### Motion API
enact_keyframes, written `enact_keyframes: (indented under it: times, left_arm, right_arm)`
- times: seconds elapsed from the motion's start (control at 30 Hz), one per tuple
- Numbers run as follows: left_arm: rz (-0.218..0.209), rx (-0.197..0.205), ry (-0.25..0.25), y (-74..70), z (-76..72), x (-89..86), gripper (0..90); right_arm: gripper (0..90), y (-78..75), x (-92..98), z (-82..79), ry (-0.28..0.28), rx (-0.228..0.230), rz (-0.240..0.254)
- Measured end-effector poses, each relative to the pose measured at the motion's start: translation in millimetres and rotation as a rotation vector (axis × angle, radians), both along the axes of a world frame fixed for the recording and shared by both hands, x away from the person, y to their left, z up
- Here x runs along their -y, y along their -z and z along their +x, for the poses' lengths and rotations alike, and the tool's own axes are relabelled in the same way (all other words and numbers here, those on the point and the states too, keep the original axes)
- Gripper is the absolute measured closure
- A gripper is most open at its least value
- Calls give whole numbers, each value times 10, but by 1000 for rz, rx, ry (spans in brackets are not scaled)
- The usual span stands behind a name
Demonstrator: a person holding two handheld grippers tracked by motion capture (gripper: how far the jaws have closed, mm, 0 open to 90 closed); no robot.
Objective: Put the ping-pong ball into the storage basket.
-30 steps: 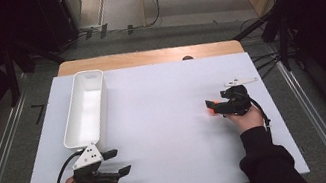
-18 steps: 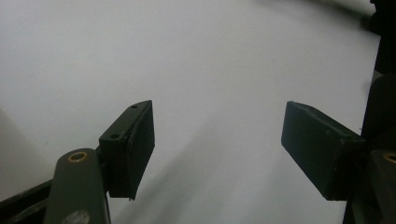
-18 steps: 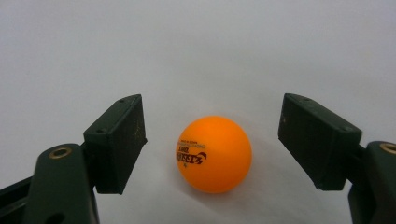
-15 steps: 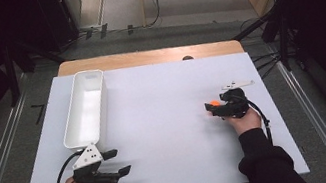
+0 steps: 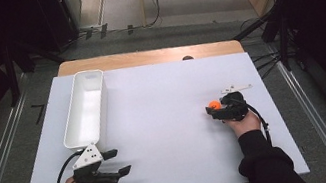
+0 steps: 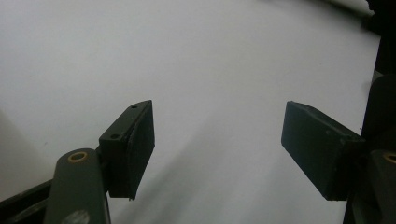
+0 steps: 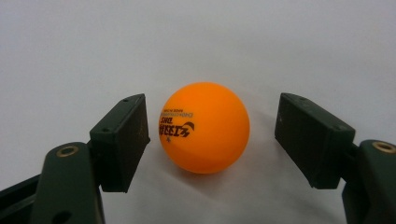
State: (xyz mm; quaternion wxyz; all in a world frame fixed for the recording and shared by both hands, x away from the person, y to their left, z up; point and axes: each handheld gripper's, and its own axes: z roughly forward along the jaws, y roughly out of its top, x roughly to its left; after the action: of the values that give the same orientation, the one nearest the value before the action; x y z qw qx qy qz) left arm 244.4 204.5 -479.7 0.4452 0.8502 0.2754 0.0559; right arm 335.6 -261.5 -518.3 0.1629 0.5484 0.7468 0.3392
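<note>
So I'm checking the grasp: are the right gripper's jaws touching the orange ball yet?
Apart. In the right gripper view the orange ball sits between the right gripper jaws, which have been closing, with table visible either side.

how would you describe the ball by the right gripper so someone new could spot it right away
Start at the white table sheet and go to its right side, where the right gripper lies. Between its two black jaws, which have just been closing, sits a small round orange plastic ball with dark printed lettering. It is the sheet's one bright-coloured thing, far from the long white plastic bin.
</note>
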Motion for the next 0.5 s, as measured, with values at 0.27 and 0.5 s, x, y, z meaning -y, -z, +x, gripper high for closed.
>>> enact_keyframes:
  times: [0.27,0.5]
  left_arm:
    - [0,1,1,2,0,1,264]
    - [-3,1,0,3,0,3,264]
  right_arm:
    - [250,41,-18,-33,4,27,-9]
    - [315,48,-44,-55,3,52,-65]
